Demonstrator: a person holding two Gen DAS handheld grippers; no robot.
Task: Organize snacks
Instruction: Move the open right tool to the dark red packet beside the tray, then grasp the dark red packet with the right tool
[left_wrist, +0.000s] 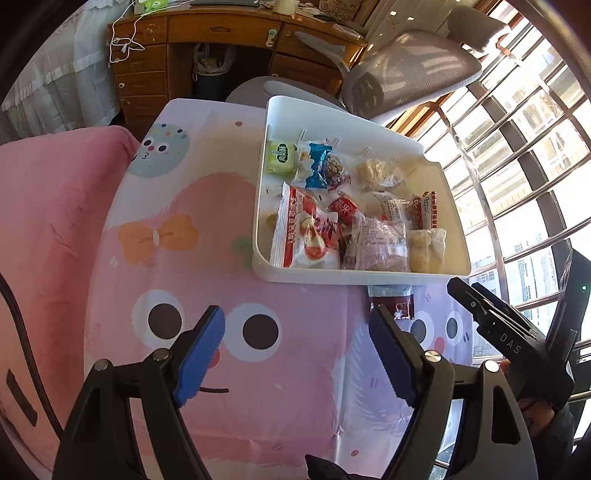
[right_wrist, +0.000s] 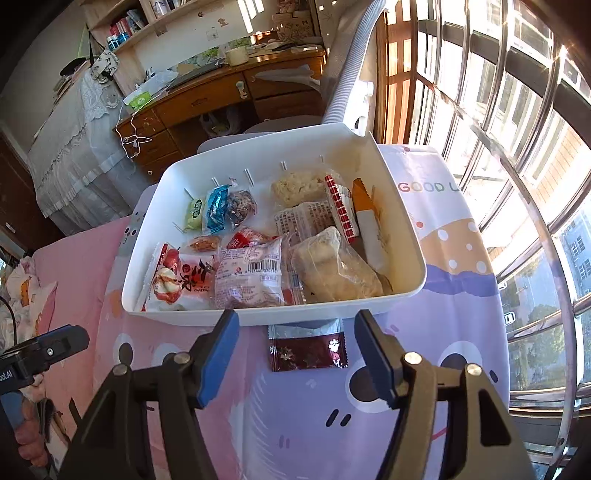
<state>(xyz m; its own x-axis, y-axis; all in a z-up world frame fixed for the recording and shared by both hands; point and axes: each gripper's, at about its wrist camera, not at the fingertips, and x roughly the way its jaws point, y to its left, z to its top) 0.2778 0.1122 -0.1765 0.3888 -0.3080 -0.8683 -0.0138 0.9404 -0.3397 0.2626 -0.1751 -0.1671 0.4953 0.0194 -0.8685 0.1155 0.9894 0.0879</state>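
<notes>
Right now your left gripper (left_wrist: 297, 332) hangs over the pink cartoon cloth (left_wrist: 258, 406) with its blue pads spread wide and nothing between them, and your right gripper (right_wrist: 295, 349) stands just as wide and just as empty. Between the right fingers, but lying flat on the cloth beyond them, you see the dark red packet (right_wrist: 308, 349); its far edge tucks just under the near rim of the white bin (right_wrist: 406, 295). From the left wrist that same packet sits just beyond the tip of the right-hand finger. The bin rests on the cloth and holds the other snacks: a red and white bag (right_wrist: 177, 277) at its near left, a barcoded pouch (right_wrist: 251, 277) beside it, a pale lumpy bag (right_wrist: 332, 269) to the right, and green (right_wrist: 195, 212) and blue (right_wrist: 216, 206) sweets further back. Beyond stand a grey mesh chair (left_wrist: 410, 70) and a wooden desk (left_wrist: 221, 29)
</notes>
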